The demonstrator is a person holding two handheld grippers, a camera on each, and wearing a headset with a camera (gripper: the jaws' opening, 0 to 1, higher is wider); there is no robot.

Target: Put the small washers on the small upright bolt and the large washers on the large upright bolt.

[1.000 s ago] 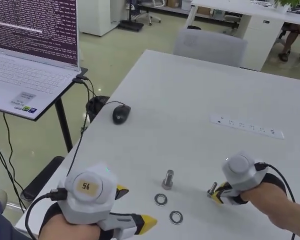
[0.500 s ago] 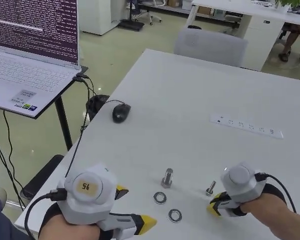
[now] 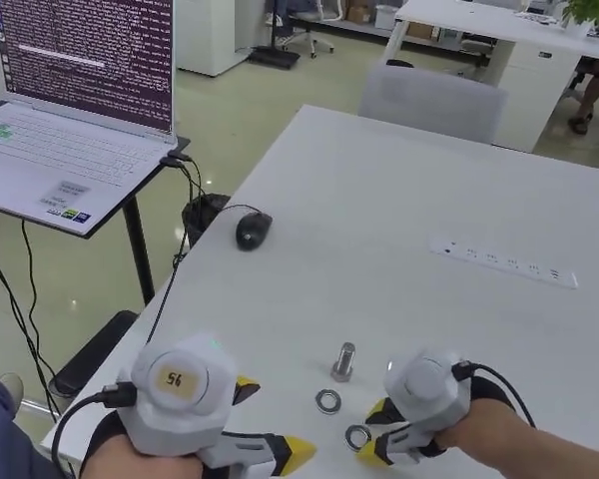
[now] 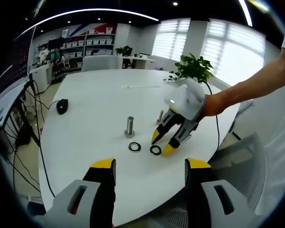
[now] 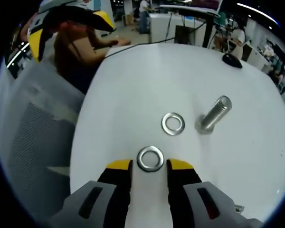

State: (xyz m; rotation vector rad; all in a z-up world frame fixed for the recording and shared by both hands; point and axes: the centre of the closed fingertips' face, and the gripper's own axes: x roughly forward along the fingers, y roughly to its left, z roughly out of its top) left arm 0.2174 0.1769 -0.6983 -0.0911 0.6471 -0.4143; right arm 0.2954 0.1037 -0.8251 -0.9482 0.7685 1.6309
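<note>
Your grey-white left gripper (image 4: pixel 150 164) and right gripper (image 5: pixel 150 166) both have black jaws tipped in yellow, and the left one bears a round yellow label (image 3: pixel 182 379). The two flat ring washers (image 5: pixel 173 123) and the large upright bolt (image 5: pixel 213 114) are bright silver against the plain white table top (image 3: pixel 379 200); the oval computer mouse (image 3: pixel 253 231) is black

This is an open office. A white counter (image 3: pixel 379 190) carries a mouse (image 3: pixel 252 231) and a power strip (image 3: pixel 502 262), with a laptop (image 3: pixel 70 110) on a stand (image 3: pixel 132 235) and a grey chair (image 3: pixel 431 100) beside it. More desks (image 3: pixel 499 25), shelves (image 4: pixel 85 43) and a potted plant (image 4: pixel 194 71) stand beyond.
</note>
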